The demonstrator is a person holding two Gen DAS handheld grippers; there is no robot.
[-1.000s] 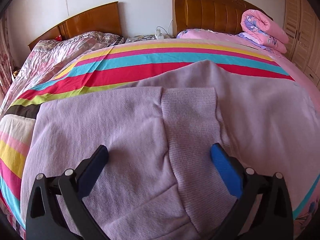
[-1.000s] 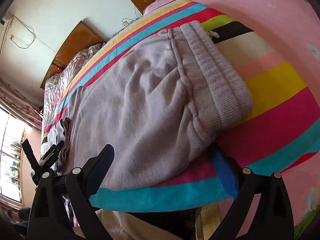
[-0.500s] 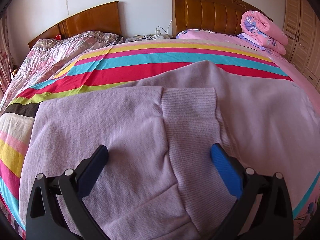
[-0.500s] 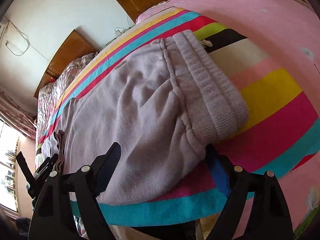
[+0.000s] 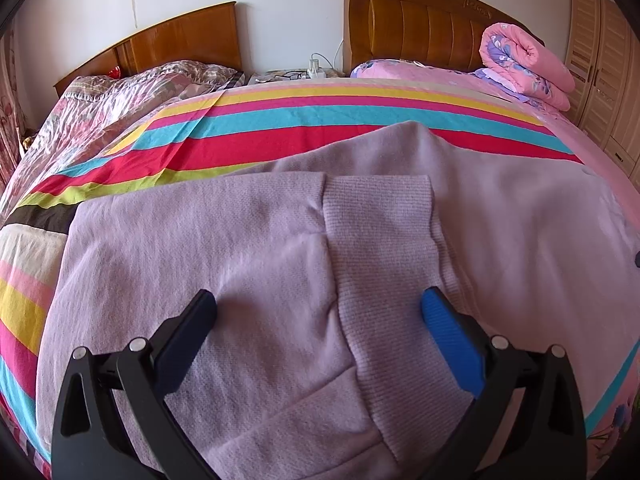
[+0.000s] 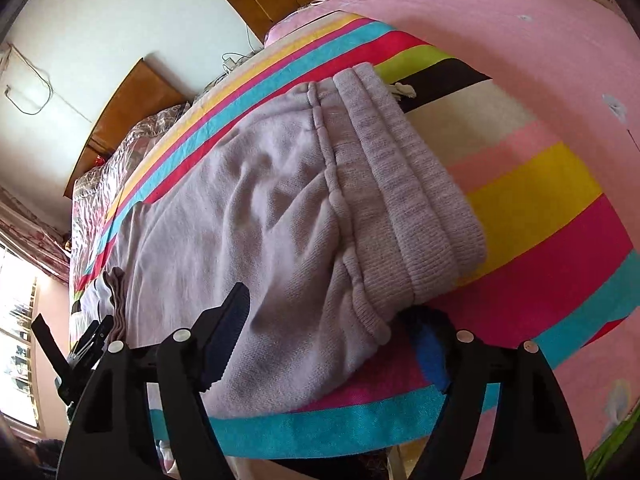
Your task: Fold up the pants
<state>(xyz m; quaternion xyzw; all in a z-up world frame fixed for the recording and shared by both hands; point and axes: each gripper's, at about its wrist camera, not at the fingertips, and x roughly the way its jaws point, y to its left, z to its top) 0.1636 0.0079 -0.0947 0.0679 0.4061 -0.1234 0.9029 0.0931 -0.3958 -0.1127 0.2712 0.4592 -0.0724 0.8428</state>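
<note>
Lilac knit pants [image 5: 256, 264] lie spread on a striped bedspread [image 5: 320, 128]. In the left wrist view a ribbed cuff [image 5: 380, 240] lies folded across the pant body, and my left gripper [image 5: 320, 316] is open just above it, a finger on each side. In the right wrist view the ribbed waistband [image 6: 404, 184] faces right, and my right gripper [image 6: 332, 328] is open around the near corner of the pants, with its blue finger [image 6: 430, 354] under the waistband corner. The left gripper [image 6: 80, 352] shows at the pants' far left end.
Two wooden headboards [image 5: 420, 28] stand against the far wall. A rolled pink quilt [image 5: 524, 64] lies at the back right. A wardrobe [image 5: 604, 68] stands at the right. A second bed with a patterned cover [image 5: 100, 104] is at the left. The bed's near edge [image 6: 320, 432] is under my right gripper.
My right gripper has moved in toward the waistband corner and its jaws have narrowed somewhat around it. The left gripper has barely moved.
</note>
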